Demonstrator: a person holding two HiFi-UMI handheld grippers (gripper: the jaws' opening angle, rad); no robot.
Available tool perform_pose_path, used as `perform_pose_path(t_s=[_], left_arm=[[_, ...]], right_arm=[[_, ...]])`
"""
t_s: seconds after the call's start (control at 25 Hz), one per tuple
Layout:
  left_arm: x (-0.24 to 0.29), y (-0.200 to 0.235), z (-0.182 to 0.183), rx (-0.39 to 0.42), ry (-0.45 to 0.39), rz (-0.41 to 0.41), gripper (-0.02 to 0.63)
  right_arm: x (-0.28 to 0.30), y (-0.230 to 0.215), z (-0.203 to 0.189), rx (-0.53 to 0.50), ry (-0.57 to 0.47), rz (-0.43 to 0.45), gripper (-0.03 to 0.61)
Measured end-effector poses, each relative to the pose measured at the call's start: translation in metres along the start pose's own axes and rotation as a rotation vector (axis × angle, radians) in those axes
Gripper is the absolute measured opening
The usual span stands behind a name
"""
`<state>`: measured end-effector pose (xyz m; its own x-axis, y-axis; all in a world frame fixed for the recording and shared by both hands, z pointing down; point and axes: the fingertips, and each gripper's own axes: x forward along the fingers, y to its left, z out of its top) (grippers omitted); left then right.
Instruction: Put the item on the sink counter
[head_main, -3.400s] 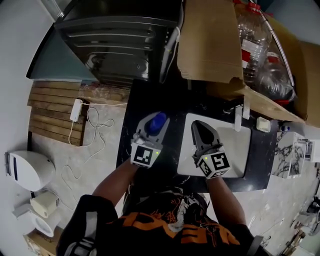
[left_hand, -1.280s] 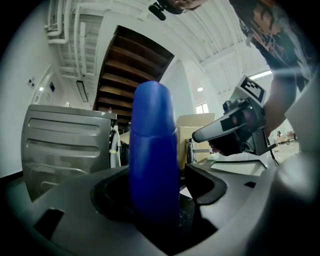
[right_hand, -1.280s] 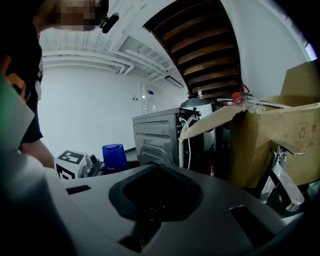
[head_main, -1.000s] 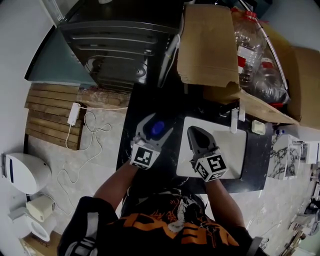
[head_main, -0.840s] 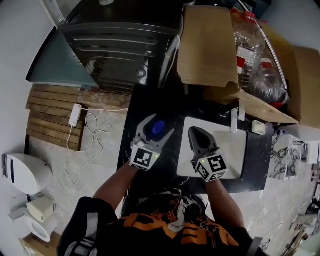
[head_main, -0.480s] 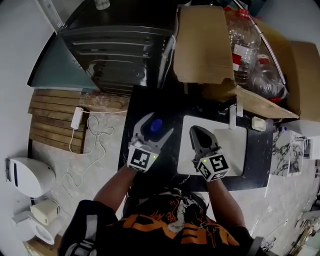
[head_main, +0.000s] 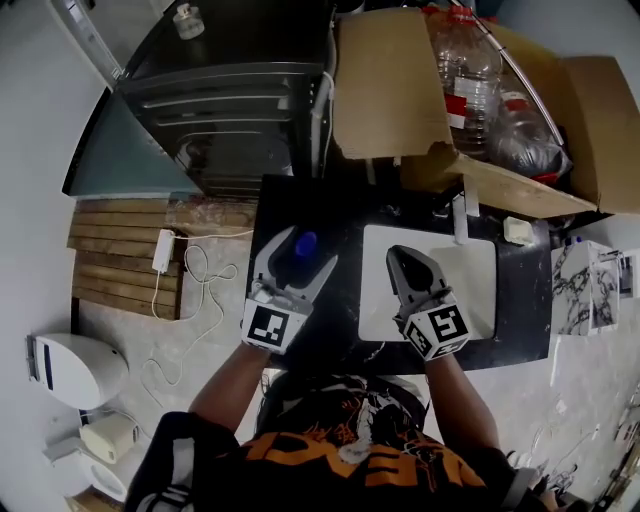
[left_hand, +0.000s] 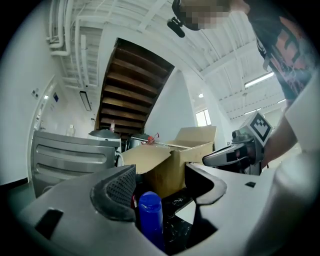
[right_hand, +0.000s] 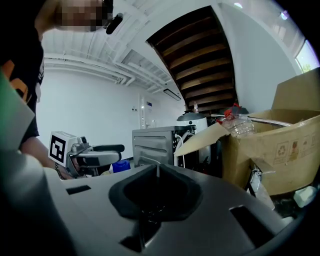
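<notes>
A blue bottle (head_main: 305, 243) stands upright on the black sink counter (head_main: 345, 205), left of the white basin (head_main: 478, 290). My left gripper (head_main: 306, 252) is open, its jaws spread in a V on either side of the bottle. In the left gripper view the bottle (left_hand: 150, 215) sits near the left jaw, with a gap to the right jaw of my left gripper (left_hand: 162, 187). My right gripper (head_main: 405, 256) hovers over the basin's left part, shut and empty; the right gripper view shows its jaws (right_hand: 157, 172) pressed together.
A cardboard box (head_main: 400, 90) with large clear plastic bottles (head_main: 465, 70) stands behind the counter. A steel appliance (head_main: 230, 110) is at the back left. A faucet (head_main: 459, 218) and a soap bar (head_main: 517, 231) sit at the basin's far edge. Cables lie on the floor at left.
Since 3.4 s ago the left jaws have spread wider around the blue bottle. Over the last second both grippers stay nearly still; only the head view shifts slightly.
</notes>
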<state>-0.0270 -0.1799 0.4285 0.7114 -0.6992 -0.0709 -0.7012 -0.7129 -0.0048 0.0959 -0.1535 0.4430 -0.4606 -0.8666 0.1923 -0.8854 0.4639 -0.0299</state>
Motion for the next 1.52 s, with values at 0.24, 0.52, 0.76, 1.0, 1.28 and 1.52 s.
perform_pose_path(t_s=[0.24, 0.52, 0.76, 1.0, 1.28, 1.52], left_arm=[[-0.012, -0.015, 0.027, 0.003, -0.012, -0.025, 0.283], [-0.034, -0.033, 0.059, -0.02, -0.026, -0.032, 0.232], [-0.059, -0.047, 0.076, -0.006, -0.025, 0.003, 0.175], [-0.079, -0.065, 0.096, -0.002, -0.037, 0.011, 0.156], [-0.096, -0.096, 0.102, -0.012, -0.027, 0.009, 0.066], [-0.101, -0.12, 0.102, -0.025, -0.009, 0.019, 0.017]], right_arm=[[-0.022, 0.005, 0.013, -0.021, -0.033, 0.006, 0.034], [-0.05, 0.014, 0.03, -0.019, -0.08, 0.023, 0.034], [-0.077, 0.026, 0.048, -0.049, -0.117, 0.044, 0.034], [-0.1, 0.038, 0.067, -0.052, -0.144, 0.074, 0.032], [-0.135, 0.051, 0.08, -0.077, -0.183, 0.094, 0.029], [-0.162, 0.049, 0.081, -0.072, -0.185, 0.087, 0.02]])
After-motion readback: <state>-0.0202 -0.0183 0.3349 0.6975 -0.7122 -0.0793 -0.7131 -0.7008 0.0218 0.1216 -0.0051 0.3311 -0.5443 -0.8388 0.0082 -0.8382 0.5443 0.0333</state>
